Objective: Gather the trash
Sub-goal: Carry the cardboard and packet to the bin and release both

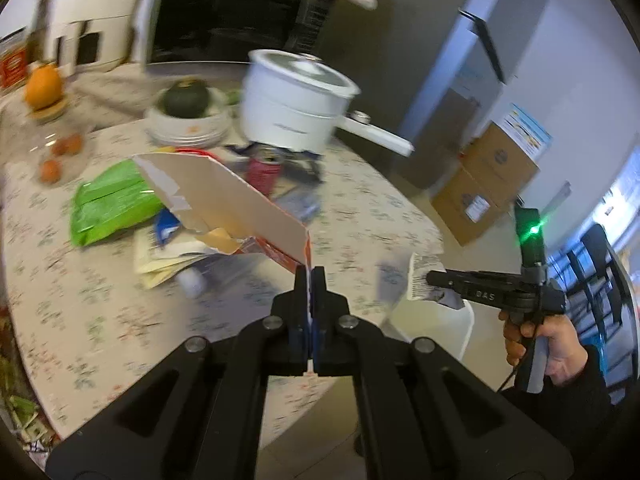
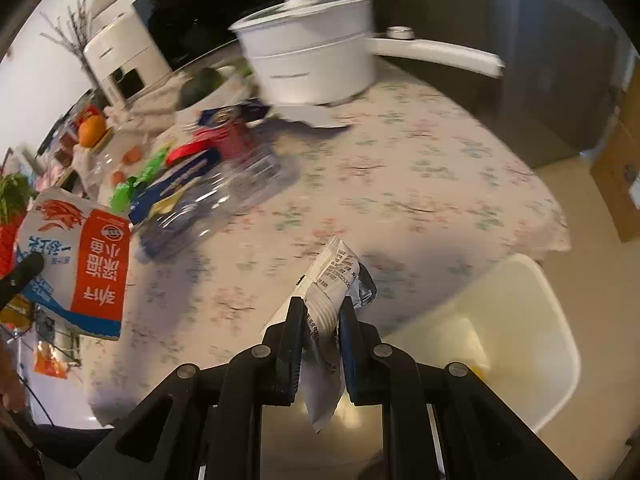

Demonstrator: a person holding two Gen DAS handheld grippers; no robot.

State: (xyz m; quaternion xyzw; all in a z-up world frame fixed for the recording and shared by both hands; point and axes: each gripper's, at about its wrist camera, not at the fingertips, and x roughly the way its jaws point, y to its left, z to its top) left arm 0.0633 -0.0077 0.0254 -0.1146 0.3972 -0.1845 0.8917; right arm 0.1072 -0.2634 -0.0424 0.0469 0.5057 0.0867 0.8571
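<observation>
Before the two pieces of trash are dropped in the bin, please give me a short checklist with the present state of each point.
1. Left gripper shut on the flattened carton: ok.
2. Right gripper shut on the small wrapper: ok.
3. White bin open beside the table: ok.
4. Wrapper directly above the bin opening: cannot tell.
5. Carton clear of the other trash on the table: cannot tell, picture is blurred.
6. All trash collected: not ok, the green packet and red can remain.

A floral-clothed table (image 2: 420, 184) carries a white pot (image 2: 316, 56), green packet (image 1: 108, 200) and red can (image 1: 264, 172).
</observation>
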